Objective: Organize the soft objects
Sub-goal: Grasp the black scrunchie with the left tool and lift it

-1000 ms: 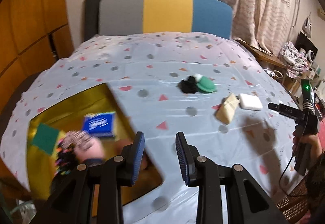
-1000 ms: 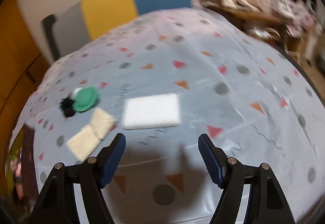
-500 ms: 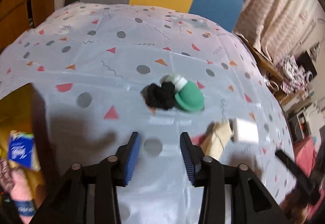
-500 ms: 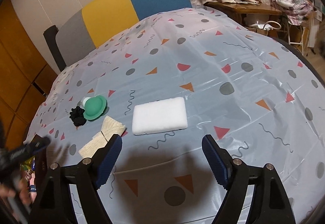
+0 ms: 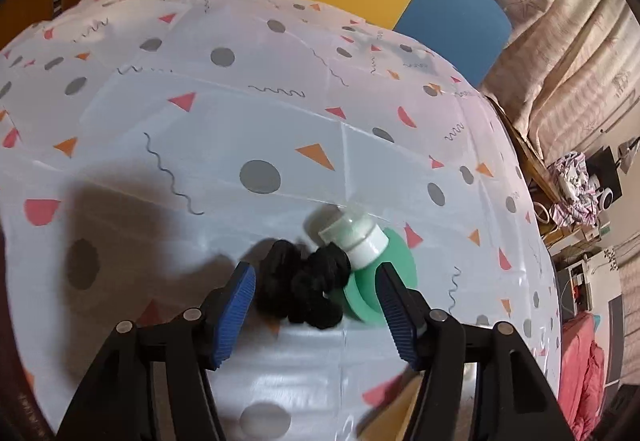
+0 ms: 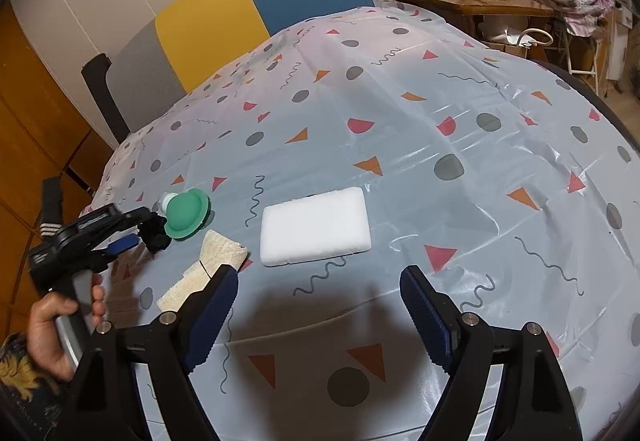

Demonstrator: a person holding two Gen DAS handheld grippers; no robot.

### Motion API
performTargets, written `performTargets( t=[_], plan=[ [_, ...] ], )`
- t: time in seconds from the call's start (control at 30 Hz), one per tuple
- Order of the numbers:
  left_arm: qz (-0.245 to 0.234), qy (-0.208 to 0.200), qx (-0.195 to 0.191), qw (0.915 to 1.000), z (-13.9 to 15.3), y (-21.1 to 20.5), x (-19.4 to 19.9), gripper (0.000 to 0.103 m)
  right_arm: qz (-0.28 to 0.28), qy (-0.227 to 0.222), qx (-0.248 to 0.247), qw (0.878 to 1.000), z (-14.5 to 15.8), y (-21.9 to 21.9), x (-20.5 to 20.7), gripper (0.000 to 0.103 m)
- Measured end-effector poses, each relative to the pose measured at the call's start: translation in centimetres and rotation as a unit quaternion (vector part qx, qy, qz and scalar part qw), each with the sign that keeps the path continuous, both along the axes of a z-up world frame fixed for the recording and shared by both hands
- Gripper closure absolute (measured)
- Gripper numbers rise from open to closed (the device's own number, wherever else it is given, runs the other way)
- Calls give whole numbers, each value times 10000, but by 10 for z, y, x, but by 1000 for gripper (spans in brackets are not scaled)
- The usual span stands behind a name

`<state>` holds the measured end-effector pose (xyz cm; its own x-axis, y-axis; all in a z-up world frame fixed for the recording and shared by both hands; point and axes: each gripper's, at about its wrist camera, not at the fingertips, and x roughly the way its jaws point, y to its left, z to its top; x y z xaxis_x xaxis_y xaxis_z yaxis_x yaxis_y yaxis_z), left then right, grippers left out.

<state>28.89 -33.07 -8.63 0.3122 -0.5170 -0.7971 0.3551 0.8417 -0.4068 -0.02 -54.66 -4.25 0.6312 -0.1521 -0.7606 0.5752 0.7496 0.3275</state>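
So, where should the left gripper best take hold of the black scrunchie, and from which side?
Probably across its bunched middle, coming down from above and the near side. The black scrunchie lies flat between the opening jaws of the left gripper, but touches the green disc and a small bottle, so keep the right finger off those.

sponge (image 6: 315, 227): 1 | cloth (image 6: 204, 268): 1 | scrunchie (image 5: 304, 291): 1 | green pad (image 5: 390, 281): 1 | small bottle (image 5: 350, 235): 1 | chair (image 6: 248, 21): 1 | table (image 6: 480, 161): 1 | grippers: 2, left (image 5: 316, 315), right (image 6: 316, 315)
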Motion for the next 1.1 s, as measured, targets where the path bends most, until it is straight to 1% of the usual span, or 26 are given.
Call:
performTargets(
  t=[0.1, 0.13, 0.17, 0.23, 0.27, 0.37, 0.5, 0.6, 0.7, 0.77, 0.87, 0.97, 1.03, 1.07, 1.1],
  plan=[
    [-6, 46, -2, 10000, -10, -7, 3, 42, 10, -4, 1, 10000, 0, 0, 0, 19],
    [-4, 59, 0, 10000, -13, -7, 2, 49, 17, -4, -8, 10000, 0, 1, 1, 19],
    [-44, 96, 4, 9999, -17, -8, 2, 63, 32, -9, -21, 10000, 0, 1, 1, 19],
    [-42, 96, -114, 9999, -20, -3, -1, 75, 49, -1, -70, 10000, 1, 2, 2, 19],
    [-23, 124, -189, 9997, -21, 0, -2, 79, 58, 2, -91, 9999, 1, 3, 2, 19],
    [27, 0, -144, 9999, -15, 10, -12, 85, 81, 15, -112, 9999, 0, 3, 3, 19],
    [-120, -232, -48, 9996, 2, 19, -38, 85, 106, 19, -156, 9998, 1, 4, 3, 19],
    [-387, -449, 22, 9982, 17, 28, -72, 85, 96, 31, -169, 9998, 2, 4, 2, 19],
    [-703, -515, 67, 9962, 22, 38, -106, 85, 92, 65, -192, 9998, 1, 4, 1, 19],
    [-945, -536, 163, 9940, 21, 46, -132, 85, 88, 74, -223, 9997, 1, 5, 1, 19],
    [-1140, -569, 313, 9914, 14, 56, -159, 85, 97, 103, -300, 9995, 2, 6, 0, 19],
    [-1263, -793, 569, 9872, 4, 65, -183, 85, 141, 157, -377, 9991, 1, 8, 0, 19],
    [-1291, -800, 688, 9860, -8, 67, -189, 85, 173, 222, -435, 9987, -1, 10, 2, 19],
    [-1270, -768, 702, 9864, -14, 69, -190, 85, 195, 238, -447, 9985, -1, 11, 2, 19],
    [-1229, -817, 643, 9869, -17, 71, -190, 85, 211, 265, -459, 9984, -2, 11, 3, 19]
  ],
)
